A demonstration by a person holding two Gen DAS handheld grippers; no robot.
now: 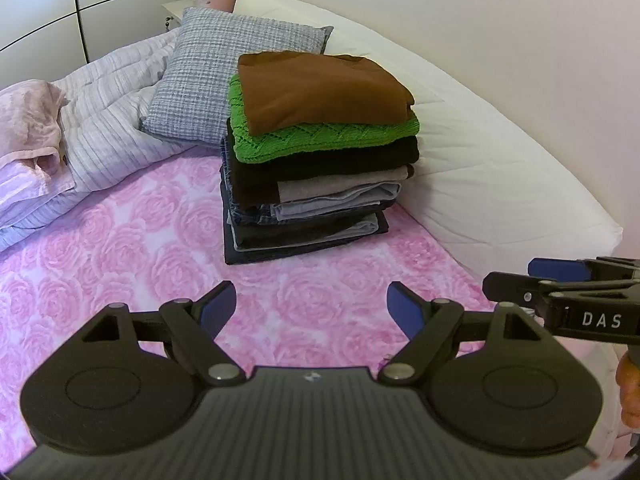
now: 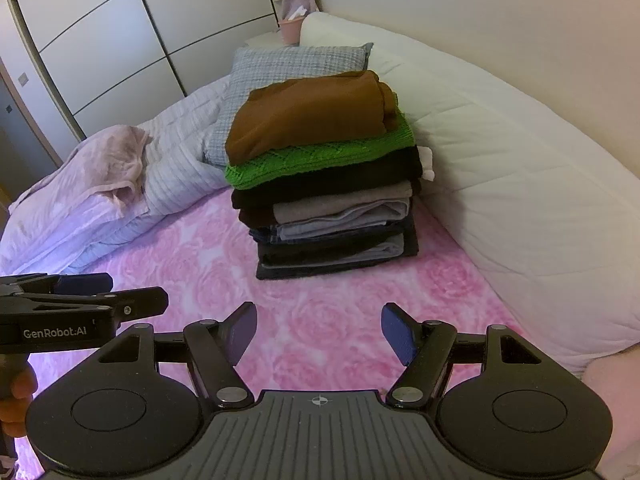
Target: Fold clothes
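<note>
Pink crumpled cloth (image 2: 116,160) is lying at the far left of the bed, bunched on the striped grey-white quilt (image 1: 112,120), and it is looking like the only garment not yet folded, though I cannot tell for sure that it is clothing and not bedding. Moving right, a grey woven cushion (image 1: 236,76) is leaning behind the stack of folded clothes (image 1: 316,168), which is sitting on the pink rose-patterned sheet (image 1: 132,248) just beside the white padded side of the bed (image 1: 500,152). The brown garment (image 2: 308,112) is lying on top, over the green knit (image 2: 320,160), with dark and grey pieces below.

The left gripper (image 1: 312,308) is hovering over bare sheet, its jaws spread wide and gripping nothing. The right gripper (image 2: 318,332) is hovering just to its right, jaws likewise wide apart and empty. Both are pointing at the stack, which is lying straight ahead and a little far of them, its long axis running left to right across their line.

By my judgement the stack is finished, so the coming move is turning on the pink cloth: it is lying well apart, far and to the left of both sets of jaws, and the left gripper is the nearer one to reach across for it.
</note>
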